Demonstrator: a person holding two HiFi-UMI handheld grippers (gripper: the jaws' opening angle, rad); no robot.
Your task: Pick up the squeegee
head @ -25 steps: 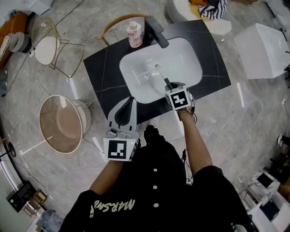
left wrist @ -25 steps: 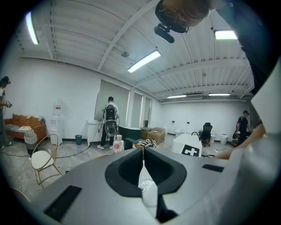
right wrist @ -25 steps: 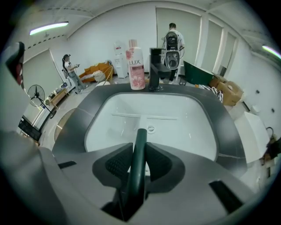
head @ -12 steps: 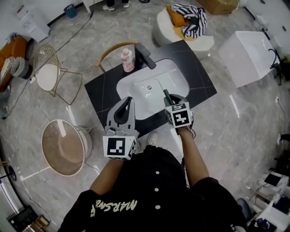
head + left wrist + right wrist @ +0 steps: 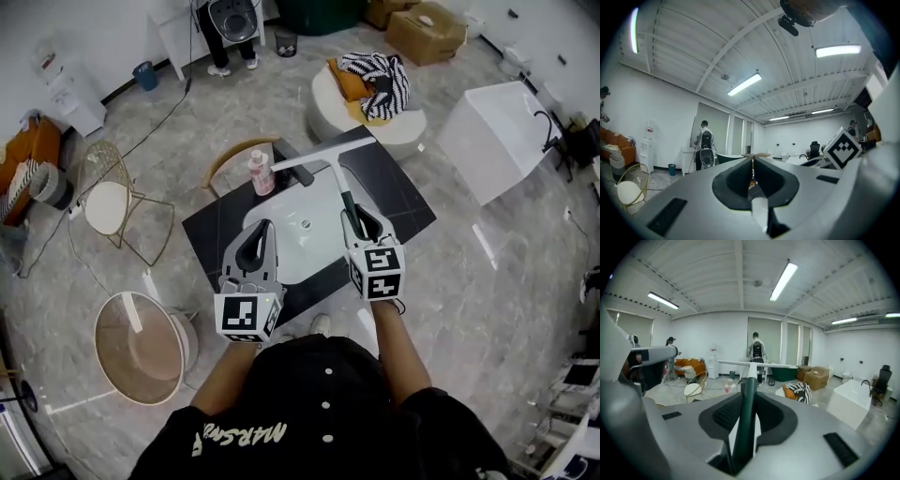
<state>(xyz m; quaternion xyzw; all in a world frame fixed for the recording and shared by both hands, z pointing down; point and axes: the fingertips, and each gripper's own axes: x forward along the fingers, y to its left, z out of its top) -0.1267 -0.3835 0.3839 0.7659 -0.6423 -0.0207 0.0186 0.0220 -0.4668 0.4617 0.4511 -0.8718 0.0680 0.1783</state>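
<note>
1. Squeegee point(image 5: 330, 161) is clamped by its dark green handle in the right gripper point(image 5: 364, 223). It is raised over the white sink point(image 5: 314, 246) set in the black counter point(image 5: 398, 208), with its pale blade crosswise above the far rim.
2. Only the right gripper view shows the grip itself: both jaws press on the handle, which runs up between them to the blade.
3. Only the left gripper view shows the left gripper point(image 5: 752, 158) with its jaws together and nothing between them. It looks across the room at a person point(image 5: 705, 140) standing by the far wall.
4. The head view alone gives the layout. The left gripper is beside the right, its tip seen against the sink's near left rim, and a pink bottle point(image 5: 260, 174) stands at the sink's far left.
5. The handle's lower end is lost inside the right gripper. In both gripper views the gripper's grey body blocks the sink below.
</note>
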